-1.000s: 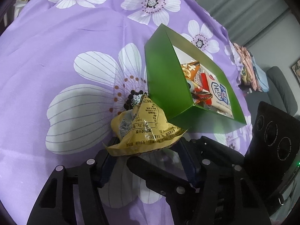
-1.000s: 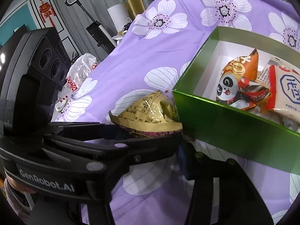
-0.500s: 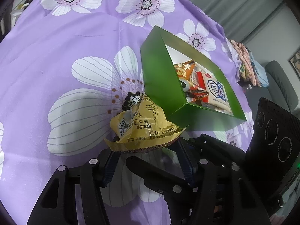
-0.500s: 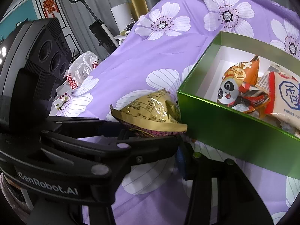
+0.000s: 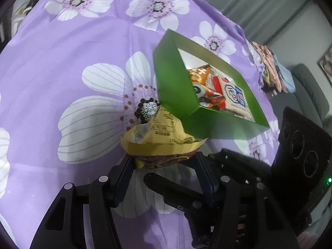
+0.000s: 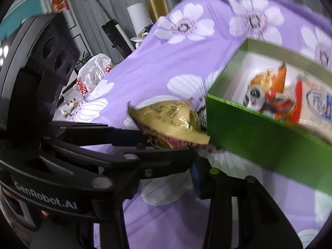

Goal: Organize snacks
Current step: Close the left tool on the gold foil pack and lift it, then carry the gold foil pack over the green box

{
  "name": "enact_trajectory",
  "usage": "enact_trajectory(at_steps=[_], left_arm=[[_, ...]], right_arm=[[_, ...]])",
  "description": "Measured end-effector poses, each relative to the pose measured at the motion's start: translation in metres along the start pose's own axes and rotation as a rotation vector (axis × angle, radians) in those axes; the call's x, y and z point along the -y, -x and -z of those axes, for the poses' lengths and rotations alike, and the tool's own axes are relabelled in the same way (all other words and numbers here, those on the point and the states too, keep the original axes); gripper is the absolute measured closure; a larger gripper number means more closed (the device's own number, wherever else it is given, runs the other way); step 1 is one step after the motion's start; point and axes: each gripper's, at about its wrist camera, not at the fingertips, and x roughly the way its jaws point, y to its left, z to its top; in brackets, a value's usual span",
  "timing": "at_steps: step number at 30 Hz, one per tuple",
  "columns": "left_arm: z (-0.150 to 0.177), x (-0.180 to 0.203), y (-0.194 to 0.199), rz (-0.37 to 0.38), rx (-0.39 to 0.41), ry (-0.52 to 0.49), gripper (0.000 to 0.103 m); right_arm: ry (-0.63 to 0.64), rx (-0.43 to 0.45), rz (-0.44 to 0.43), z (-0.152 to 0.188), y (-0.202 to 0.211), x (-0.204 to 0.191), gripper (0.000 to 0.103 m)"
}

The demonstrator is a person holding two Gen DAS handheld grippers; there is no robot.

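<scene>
- "GenRobot.AI" printed in pale letters on the black body of the left gripper (image 6: 166, 143), readable in the right wrist view.
- Gold snack packet (image 5: 159, 137) covered in small dark print, too fine to read; purple-and-red pattern along its lower edge.
- Inside the green box (image 5: 174, 87): an orange packet with a panda face (image 6: 252, 96) and a pale packet with large blue characters (image 5: 235, 96) (blurred in the right wrist view).
- Left gripper (image 5: 164, 161): fingers narrowed, having just been closing, pressed on the lower part of the gold snack packet from both sides.
- Right gripper (image 6: 195, 166): fingers also just been closing and set fairly narrow; only one finger (image 6: 196, 179) clearly seen, so cannot tell whether anything is clamped.
- Gold snack packet held just beside the near corner of the green box, outside it.
- Purple sheet (image 5: 62, 62) with big white flowers under everything.
- White plastic bag (image 6: 93, 72) past the sheet's edge, grey curtains (image 5: 259, 6) behind.
</scene>
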Motion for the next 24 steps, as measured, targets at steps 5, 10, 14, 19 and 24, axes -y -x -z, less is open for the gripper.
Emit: enact_trajectory(at_steps=[5,10,14,19,24], left_arm=[[-0.003,-0.021,0.007,-0.003,0.029,0.092,0.044],[-0.005,-0.021,0.012,0.069,0.063,0.112,0.044],[-0.011,-0.013,0.016,0.107,0.107,0.096,0.044],[-0.01,-0.011,0.003,0.049,0.058,0.086,0.044],[-0.007,-0.016,0.006,0.054,0.065,0.106,0.051]], right_arm=[[-0.02,0.022,0.024,0.0,0.004,0.003,0.035],[0.003,0.025,0.041,-0.004,0.003,0.001,0.033],[-0.006,0.02,0.017,-0.007,-0.002,0.003,0.033],[0.026,0.007,-0.001,-0.009,-0.009,-0.003,0.047],[0.049,0.017,0.013,-0.009,-0.008,-0.003,0.071]])
